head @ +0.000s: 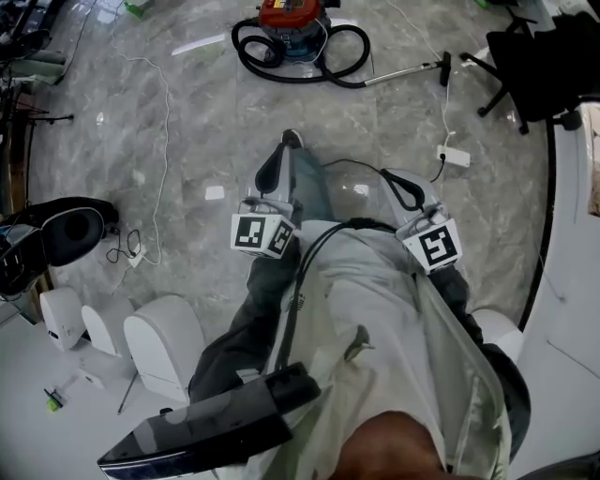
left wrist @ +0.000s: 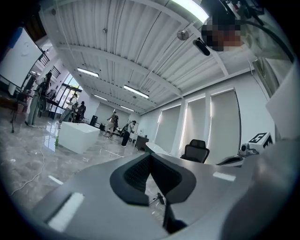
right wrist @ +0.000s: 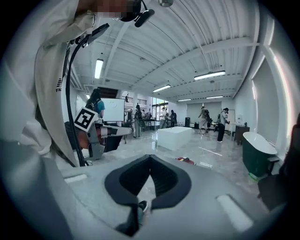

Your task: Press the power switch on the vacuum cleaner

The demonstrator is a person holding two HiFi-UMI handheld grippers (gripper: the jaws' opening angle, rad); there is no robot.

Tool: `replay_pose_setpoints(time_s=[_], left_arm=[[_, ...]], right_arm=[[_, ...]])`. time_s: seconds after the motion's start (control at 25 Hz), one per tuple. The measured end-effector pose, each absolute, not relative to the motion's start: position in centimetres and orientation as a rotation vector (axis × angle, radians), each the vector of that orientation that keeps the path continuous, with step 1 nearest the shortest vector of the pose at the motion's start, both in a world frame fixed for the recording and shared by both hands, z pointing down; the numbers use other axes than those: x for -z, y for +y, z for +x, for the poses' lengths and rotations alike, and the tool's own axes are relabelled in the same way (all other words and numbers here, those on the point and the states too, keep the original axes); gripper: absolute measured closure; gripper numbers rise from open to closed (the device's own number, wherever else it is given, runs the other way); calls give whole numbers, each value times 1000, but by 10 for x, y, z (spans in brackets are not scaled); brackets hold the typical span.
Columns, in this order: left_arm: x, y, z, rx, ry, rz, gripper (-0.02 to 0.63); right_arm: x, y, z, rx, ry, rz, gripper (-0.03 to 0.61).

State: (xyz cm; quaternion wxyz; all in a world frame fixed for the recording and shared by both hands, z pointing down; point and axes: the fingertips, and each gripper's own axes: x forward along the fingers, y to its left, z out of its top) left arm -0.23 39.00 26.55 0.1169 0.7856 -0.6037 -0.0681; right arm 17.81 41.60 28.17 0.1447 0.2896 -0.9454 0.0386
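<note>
The vacuum cleaner stands far ahead on the marble floor. It is a red-topped canister on a blue base, ringed by its black hose, with the metal wand lying to its right. Its switch is too small to make out. Both grippers are held close to my body, well short of it. My left gripper is shut, its jaws meeting with nothing between them. My right gripper is shut and empty too. In the right gripper view a small red shape lies on the floor ahead.
A white cord trails down the floor at left, near a black bag. White rounded units stand at lower left. A white plug block lies right of centre. A black office chair and a white curved counter fill the right.
</note>
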Motion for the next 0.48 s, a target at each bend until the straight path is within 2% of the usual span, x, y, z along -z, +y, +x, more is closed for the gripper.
replay_pose_setpoints(time_s=[0.28,0.48], left_arm=[[-265,244,-101,135,-1697,2335,613],[-244,157,-183,130,-1719,2342,614]], right_arm=[[-276,252,76,-67,-2667,916,578],[-263,178,11,-97,-2643,966,578]])
